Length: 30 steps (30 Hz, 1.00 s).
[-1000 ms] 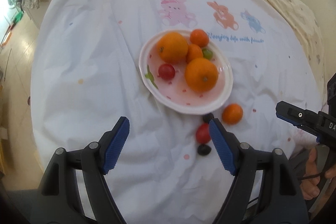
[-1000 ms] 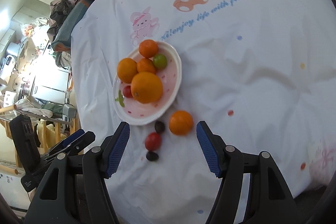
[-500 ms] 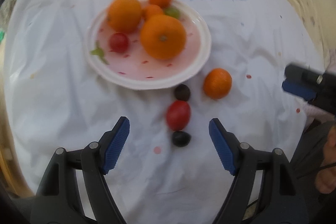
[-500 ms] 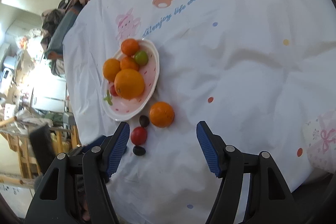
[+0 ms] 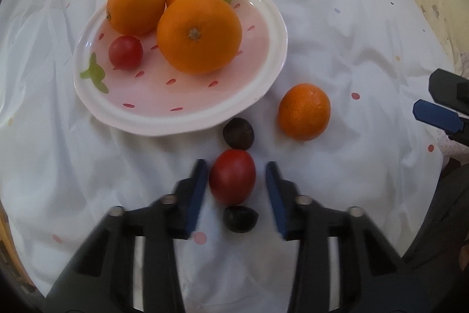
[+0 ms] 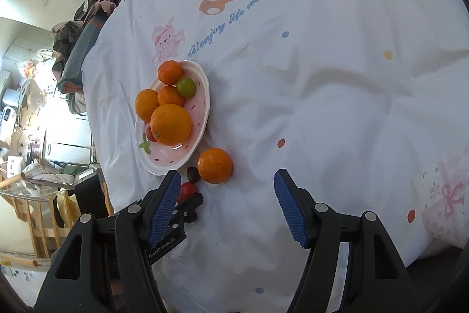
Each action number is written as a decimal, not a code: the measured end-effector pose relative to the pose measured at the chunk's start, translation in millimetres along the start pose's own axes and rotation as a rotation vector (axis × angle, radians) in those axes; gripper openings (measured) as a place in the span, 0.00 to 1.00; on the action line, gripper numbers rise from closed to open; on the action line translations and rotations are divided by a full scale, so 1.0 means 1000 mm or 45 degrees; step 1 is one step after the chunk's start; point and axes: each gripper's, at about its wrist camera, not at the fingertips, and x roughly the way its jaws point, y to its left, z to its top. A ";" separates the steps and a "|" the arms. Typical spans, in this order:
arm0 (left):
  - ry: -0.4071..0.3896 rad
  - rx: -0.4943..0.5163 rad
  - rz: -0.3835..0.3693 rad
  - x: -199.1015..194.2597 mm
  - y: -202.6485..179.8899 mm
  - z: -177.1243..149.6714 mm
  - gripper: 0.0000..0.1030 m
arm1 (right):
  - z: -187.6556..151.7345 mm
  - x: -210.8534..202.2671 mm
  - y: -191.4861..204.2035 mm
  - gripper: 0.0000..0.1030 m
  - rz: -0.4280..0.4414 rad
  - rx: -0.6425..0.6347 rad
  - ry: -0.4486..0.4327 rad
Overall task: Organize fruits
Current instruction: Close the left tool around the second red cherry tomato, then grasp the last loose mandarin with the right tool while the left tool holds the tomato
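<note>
My left hand-held gripper (image 5: 236,181) has dropped over the red tomato (image 5: 232,176), its jaws now closing around it.

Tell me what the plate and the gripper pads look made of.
Plate: likely glazed ceramic, possibly melamine; glossy white rim with highlights. Left gripper pads: blue, matte, probably rubber or soft plastic; the right gripper pads show a fine ribbed grid.

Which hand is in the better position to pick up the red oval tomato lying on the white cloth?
Left. The left gripper already straddles the red oval tomato, its jaws closing around it. The right gripper hangs open beside it, nearer the loose orange mandarin.
</note>
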 end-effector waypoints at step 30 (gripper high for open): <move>-0.209 -0.315 0.057 -0.083 0.067 -0.021 0.26 | -0.001 0.100 0.058 0.62 -0.306 -0.374 0.208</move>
